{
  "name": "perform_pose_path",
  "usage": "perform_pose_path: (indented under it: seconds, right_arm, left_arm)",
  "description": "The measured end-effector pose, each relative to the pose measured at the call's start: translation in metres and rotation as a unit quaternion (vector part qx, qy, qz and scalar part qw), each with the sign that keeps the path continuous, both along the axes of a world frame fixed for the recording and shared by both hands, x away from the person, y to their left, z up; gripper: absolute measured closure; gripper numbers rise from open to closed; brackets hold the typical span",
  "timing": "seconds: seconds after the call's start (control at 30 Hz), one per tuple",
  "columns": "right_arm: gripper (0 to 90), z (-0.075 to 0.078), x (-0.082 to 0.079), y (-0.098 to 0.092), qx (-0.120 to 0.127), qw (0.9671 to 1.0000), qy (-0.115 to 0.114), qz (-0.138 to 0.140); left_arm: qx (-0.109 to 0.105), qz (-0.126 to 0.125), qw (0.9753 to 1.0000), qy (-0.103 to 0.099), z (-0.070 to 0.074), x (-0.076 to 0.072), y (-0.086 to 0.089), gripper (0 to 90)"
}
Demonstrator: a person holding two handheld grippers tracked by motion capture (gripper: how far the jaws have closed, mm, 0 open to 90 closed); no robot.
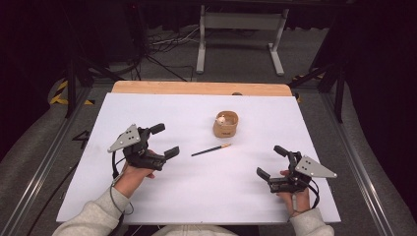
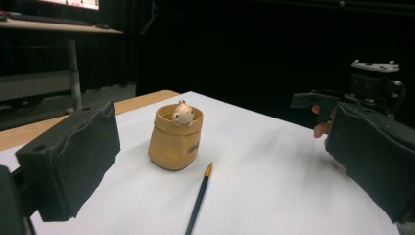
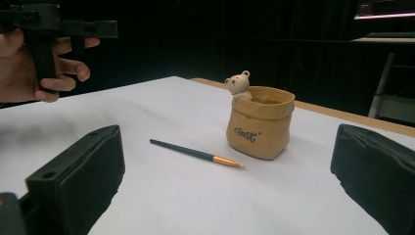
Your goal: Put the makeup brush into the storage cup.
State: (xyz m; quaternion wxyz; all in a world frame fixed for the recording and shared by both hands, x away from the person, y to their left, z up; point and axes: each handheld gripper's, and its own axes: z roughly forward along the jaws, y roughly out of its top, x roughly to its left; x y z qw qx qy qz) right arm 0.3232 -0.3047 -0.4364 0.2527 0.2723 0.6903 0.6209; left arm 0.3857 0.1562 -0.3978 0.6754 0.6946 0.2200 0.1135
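A tan sack-shaped pot (image 1: 225, 124) (image 2: 175, 139) (image 3: 260, 123) with a small white bear at its rim stands upright near the middle of the white table (image 1: 162, 196). A dark pencil with a gold end (image 1: 211, 150) (image 2: 198, 199) (image 3: 195, 153) lies flat just in front of the pot. My left gripper (image 1: 164, 140) (image 2: 215, 161) rests at the left, open, nothing between its jaws, aimed toward the pot. At the right my right gripper (image 1: 272, 162) (image 3: 225, 186) is also open and empty, facing the pencil and pot.
A bare wooden strip (image 1: 196, 88) runs along the table's far edge. Beyond it stand a grey metal frame (image 1: 241, 29) and cables on the floor. Dark curtains surround the area. White surface stretches around pot and pencil.
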Motion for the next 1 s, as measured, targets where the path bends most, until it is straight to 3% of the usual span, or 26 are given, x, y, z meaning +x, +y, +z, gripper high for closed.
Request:
perform_pose_path:
  seconds: [0.33,0.43,0.63,1.0]
  right_arm:
    - [0.0,-0.002,-0.004,-0.006,-0.002,0.9999,-0.006,-0.008]
    - [0.0,-0.002,-0.005,-0.008,0.001,0.9999,-0.003,-0.013]
    - [0.0,-0.003,-0.004,-0.008,0.001,0.9999,-0.003,-0.012]
    - [0.0,-0.003,-0.003,-0.008,0.003,0.9999,0.003,-0.012]
  left_arm:
    - [0.039,-0.028,0.9988,-0.002,0.009,0.016,-0.029,3.1]
    - [0.049,-0.028,0.9984,0.005,0.011,0.020,-0.036,3.1]
    - [0.054,-0.013,0.9984,-0.009,0.014,0.028,-0.043,1.4]
    - [0.088,-0.029,0.9957,-0.005,0.024,0.044,-0.061,0.7]
